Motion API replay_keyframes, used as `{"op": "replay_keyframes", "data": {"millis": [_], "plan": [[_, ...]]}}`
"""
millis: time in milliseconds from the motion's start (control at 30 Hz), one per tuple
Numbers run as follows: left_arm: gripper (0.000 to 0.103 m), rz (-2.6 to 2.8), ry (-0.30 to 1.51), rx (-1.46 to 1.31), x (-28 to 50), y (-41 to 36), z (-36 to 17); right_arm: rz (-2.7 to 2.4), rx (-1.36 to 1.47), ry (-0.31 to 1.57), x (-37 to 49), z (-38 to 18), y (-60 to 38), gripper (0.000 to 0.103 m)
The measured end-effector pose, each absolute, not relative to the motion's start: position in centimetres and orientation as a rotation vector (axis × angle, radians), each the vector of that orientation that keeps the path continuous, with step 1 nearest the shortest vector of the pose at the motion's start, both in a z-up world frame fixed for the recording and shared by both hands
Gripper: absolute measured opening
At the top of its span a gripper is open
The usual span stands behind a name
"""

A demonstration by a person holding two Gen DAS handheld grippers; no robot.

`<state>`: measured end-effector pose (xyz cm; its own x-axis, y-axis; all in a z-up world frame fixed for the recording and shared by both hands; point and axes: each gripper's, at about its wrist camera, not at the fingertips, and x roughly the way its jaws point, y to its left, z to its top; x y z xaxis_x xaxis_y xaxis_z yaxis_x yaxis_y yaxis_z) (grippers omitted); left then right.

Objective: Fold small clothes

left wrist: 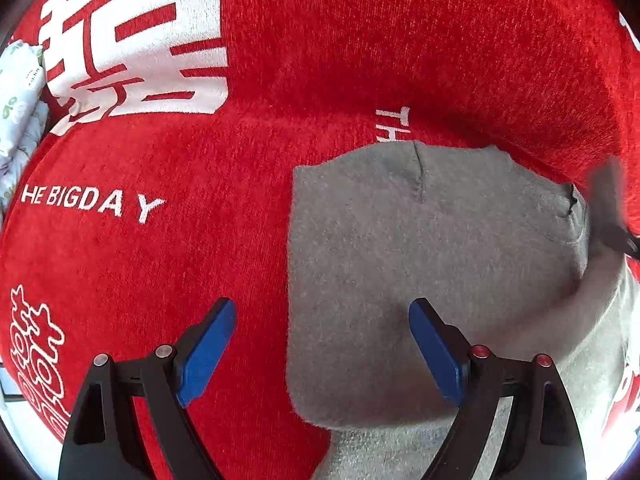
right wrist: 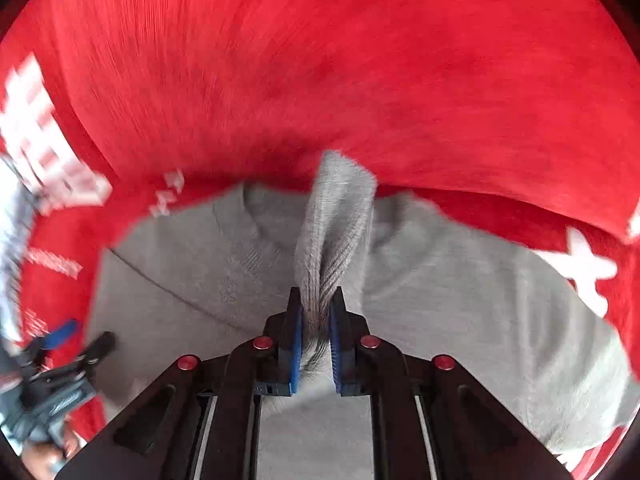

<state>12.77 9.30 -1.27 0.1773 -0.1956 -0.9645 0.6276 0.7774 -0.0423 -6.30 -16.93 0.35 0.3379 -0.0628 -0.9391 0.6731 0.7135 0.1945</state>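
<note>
Grey knitted garment (left wrist: 420, 264), partly folded, is lying on a red cloth (left wrist: 360, 40) printed with white lettering. Right gripper (right wrist: 316, 340) is pinching a ribbed fold of it; left gripper (left wrist: 320, 352) is hovering wide apart, holding nothing.

I read "HE BIGDAY" in white on the red cloth (left wrist: 248, 240), with "TH" further along it; the small label print at left stays illegible.
</note>
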Motion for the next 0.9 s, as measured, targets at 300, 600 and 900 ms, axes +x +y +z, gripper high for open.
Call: {"op": "replay_keyframes", "data": {"millis": [300, 600, 900], "plan": [[0.089, -0.644, 1.355, 0.34, 17.7, 8.6, -1.9, -0.596, 1.341, 0.889, -24.0, -4.0, -15.9, 0.075], [0.031, -0.79, 1.434, 0.358, 17.0, 4.3, -3.6, -0.664, 1.489, 0.829, -24.8, -4.7, -18.7, 0.008], [0.016, -0.698, 1.414, 0.135, 20.3, 8.3, -3.1, -0.491, 1.023, 0.816, -17.6, 1.8, -23.2, 0.008]]}}
